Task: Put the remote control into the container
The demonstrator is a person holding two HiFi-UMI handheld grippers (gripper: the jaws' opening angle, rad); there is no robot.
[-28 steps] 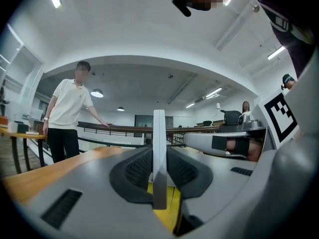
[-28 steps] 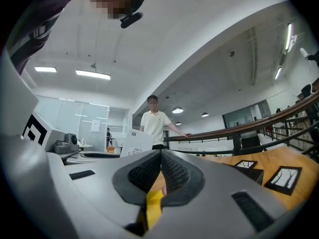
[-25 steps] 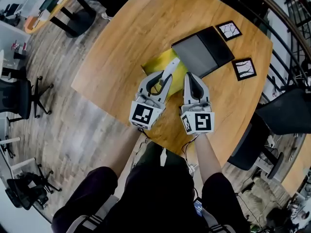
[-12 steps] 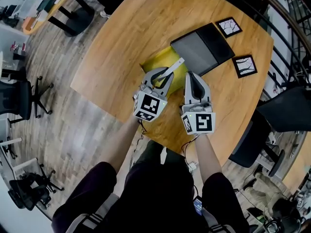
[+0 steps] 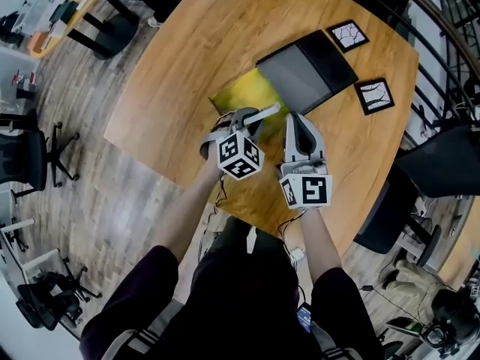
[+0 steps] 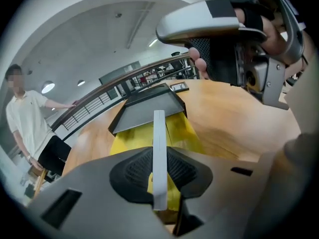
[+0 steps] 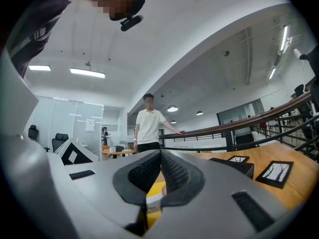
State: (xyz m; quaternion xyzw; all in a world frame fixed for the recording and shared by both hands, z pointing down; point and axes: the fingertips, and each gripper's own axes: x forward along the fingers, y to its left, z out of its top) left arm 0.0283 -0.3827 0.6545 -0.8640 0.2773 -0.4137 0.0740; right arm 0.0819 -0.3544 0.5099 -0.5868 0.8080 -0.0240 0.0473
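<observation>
The remote control [image 5: 262, 113] is a slim white bar, and my left gripper [image 5: 253, 120] is shut on it. In the left gripper view the remote [image 6: 158, 153] stands edge-on between the black pads [image 6: 134, 171] and points at the container [image 6: 147, 111]. That container [image 5: 304, 73] is a shallow dark grey tray on the wooden table [image 5: 187, 66], just beyond the remote's tip. A yellow cloth [image 5: 241, 96] lies under the remote and against the tray's near side. My right gripper [image 5: 294, 120] is held beside the left one, and its pads [image 7: 172, 173] meet with nothing between them.
Two black-framed pictures [image 5: 349, 36] [image 5: 375, 96] lie flat on the table right of the tray. A person in a white shirt [image 7: 149, 128] stands beyond the table by a railing. Office chairs [image 5: 26, 156] stand on the floor at the left.
My left gripper has rolled over and shifted right toward the right gripper, still holding the remote. The right gripper has stayed in place.
</observation>
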